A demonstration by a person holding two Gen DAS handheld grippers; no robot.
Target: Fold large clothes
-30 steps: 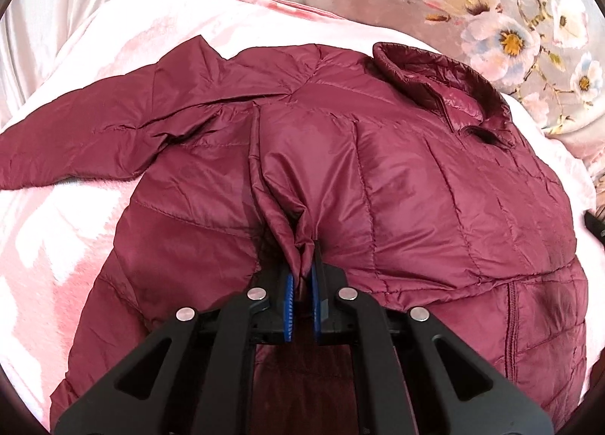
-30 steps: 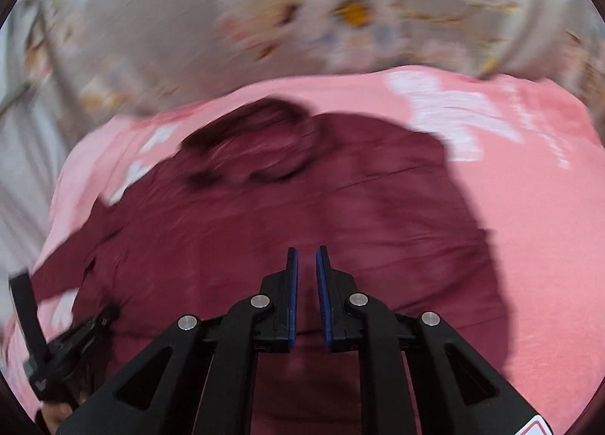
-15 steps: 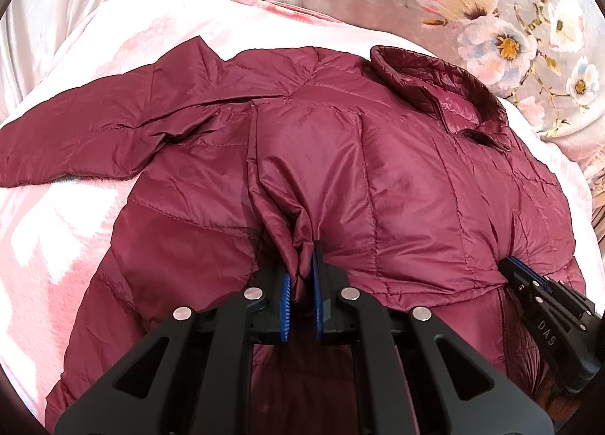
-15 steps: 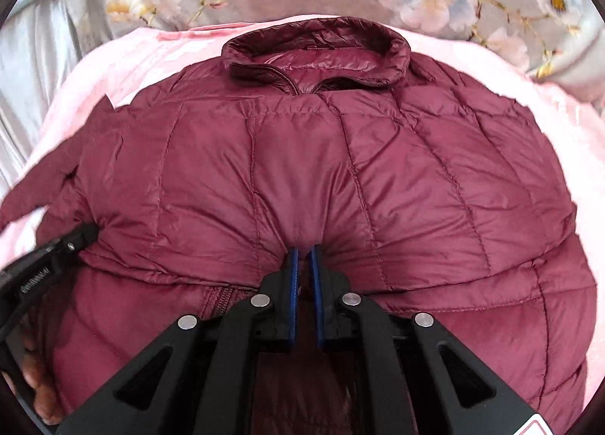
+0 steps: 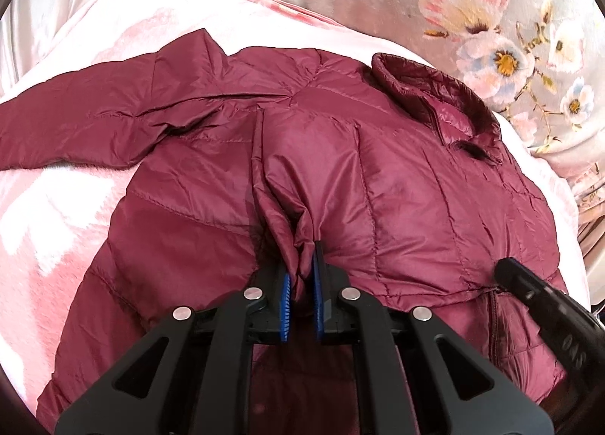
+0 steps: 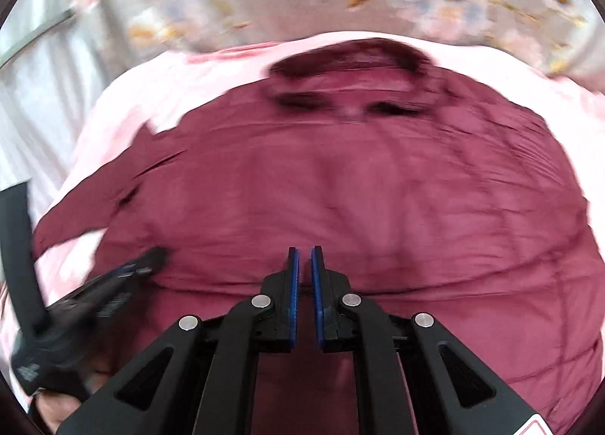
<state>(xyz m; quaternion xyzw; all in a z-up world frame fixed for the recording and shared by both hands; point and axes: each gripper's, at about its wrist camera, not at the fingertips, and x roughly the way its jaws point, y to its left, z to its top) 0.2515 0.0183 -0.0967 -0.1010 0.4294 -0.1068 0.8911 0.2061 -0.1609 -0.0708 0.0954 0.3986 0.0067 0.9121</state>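
Maroon fabric was pinched in the left gripper, its jaws closed on a fold of the jacket. The right gripper had just narrowed its jaws almost together, nothing visible between them. The jacket lay on a pink blanket; floral cloth was behind.

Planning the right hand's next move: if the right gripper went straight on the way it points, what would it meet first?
Probably the maroon jacket: the shut right gripper points down at its quilted body below the collar. The picture is blurred, so depth is unclear.
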